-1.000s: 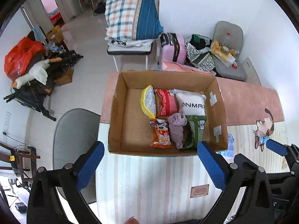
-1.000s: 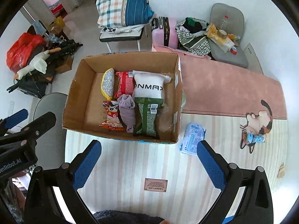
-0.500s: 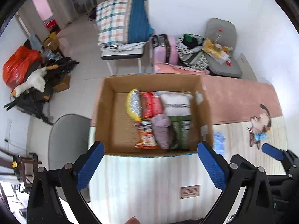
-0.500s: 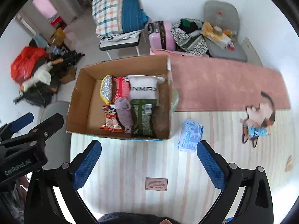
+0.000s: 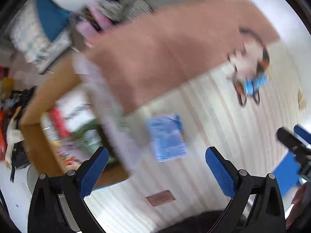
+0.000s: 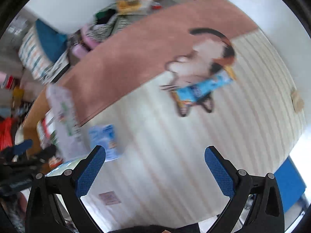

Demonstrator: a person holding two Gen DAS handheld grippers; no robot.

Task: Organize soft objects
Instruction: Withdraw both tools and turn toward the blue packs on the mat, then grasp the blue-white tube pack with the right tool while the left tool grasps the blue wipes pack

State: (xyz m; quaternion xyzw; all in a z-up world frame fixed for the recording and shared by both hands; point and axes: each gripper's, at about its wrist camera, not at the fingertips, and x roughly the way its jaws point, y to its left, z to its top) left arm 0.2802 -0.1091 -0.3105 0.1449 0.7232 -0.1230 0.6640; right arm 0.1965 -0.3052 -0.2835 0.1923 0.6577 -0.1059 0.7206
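Observation:
Both views are motion-blurred. A cardboard box [image 5: 44, 97] with several soft packets stands at the left on the striped mat; it also shows at the left edge of the right wrist view [image 6: 37, 104]. A light blue tissue pack [image 5: 167, 137] lies on the mat right of the box, just ahead of my open, empty left gripper [image 5: 155, 167]. The pack also shows in the right wrist view [image 6: 105, 141], near the left finger of my open, empty right gripper [image 6: 155, 167]. A blue packet [image 6: 204, 89] lies on the cat picture farther ahead; the left wrist view shows it too [image 5: 254, 85].
A pink rug strip [image 6: 151, 44] borders the striped mat [image 6: 194, 145] on the far side. A suitcase, clothes and a bedding pile [image 6: 38, 46] stand behind it by the wall. A small label [image 6: 108, 198] lies on the mat near me.
Both grippers have swung quickly to the right and tilted. The box has slid to the left of both views and the tissue pack and blue packet now sit nearer the centre. Both stay open.

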